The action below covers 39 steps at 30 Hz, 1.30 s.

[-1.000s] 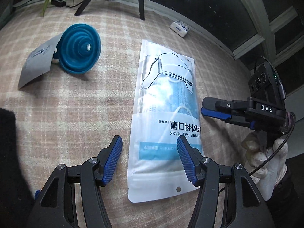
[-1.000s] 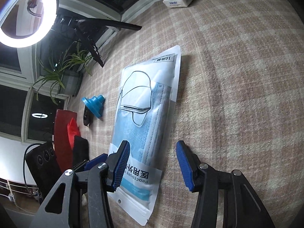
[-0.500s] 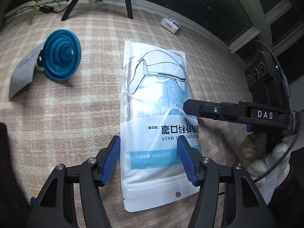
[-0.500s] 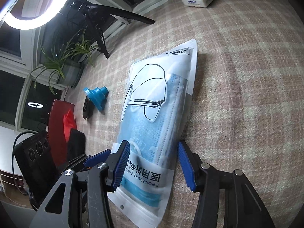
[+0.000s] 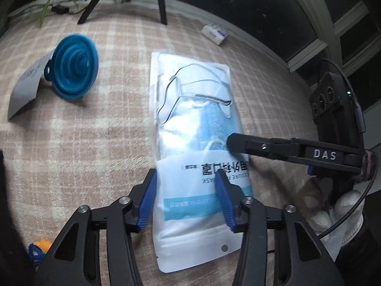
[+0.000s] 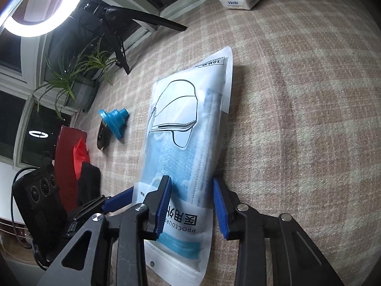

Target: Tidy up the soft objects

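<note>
A white and blue face-mask pack [image 5: 195,124] lies flat on the checked cloth [image 5: 95,143], its printed end nearest me. My left gripper [image 5: 187,200] straddles that end. One pad sits at the pack's left edge, the other rests over its right half, and the jaws are closing. My right gripper [image 6: 191,207] comes in from the pack's right side, also closing, with the blue mask stack [image 6: 190,166] between its pads. In the left wrist view its upper finger [image 5: 262,146] lies across the pack and the lower finger is hidden. The pack looks unsqueezed.
A blue collapsible funnel [image 5: 73,66] rests on a grey card [image 5: 23,90] at far left. A tissue packet [image 5: 214,33] lies at the far edge near tripod legs [image 5: 162,2]. A potted plant [image 6: 71,81] and a red bag [image 6: 71,147] stand to the left. A gloved hand [image 5: 333,214] holds the right gripper.
Both grippers have narrowed their jaws around the pack's near end. The right gripper's finger slid from beside the pack onto its right half. The left gripper edged further over the pack.
</note>
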{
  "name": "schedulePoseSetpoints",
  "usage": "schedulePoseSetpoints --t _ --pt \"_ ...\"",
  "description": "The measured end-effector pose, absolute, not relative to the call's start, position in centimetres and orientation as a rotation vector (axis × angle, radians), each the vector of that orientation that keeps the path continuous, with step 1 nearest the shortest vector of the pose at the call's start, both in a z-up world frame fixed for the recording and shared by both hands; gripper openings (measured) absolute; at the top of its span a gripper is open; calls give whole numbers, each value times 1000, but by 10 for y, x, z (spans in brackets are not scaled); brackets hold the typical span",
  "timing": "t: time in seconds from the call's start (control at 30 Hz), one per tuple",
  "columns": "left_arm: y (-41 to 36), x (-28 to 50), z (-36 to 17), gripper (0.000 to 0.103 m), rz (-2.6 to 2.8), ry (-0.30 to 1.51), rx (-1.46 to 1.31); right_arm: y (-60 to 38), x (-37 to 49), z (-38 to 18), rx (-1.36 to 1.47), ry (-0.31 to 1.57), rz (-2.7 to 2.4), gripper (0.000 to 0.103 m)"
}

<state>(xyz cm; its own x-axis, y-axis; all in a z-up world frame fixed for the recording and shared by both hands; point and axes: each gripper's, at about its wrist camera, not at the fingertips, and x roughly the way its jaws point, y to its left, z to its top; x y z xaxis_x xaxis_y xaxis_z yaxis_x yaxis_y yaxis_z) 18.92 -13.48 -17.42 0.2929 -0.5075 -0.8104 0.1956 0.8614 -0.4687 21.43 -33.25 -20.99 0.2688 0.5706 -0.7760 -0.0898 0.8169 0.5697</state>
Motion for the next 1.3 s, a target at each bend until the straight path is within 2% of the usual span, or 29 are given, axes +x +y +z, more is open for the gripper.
schedulePoseSetpoints --t 0.13,0.53,0.97,1.3 --pt "-130 185 -175 36 -466 1201 -271 -329 211 -208 421 1239 477 31" --pt "-131 189 -173 36 -458 1203 -370 -343 205 -210 522 1207 467 30" --pt "-115 177 -140 36 -483 1132 -420 -342 193 -171 565 1150 471 24" --pt "-70 159 -108 35 -462 1044 -474 -291 184 -131 540 1095 528 24"
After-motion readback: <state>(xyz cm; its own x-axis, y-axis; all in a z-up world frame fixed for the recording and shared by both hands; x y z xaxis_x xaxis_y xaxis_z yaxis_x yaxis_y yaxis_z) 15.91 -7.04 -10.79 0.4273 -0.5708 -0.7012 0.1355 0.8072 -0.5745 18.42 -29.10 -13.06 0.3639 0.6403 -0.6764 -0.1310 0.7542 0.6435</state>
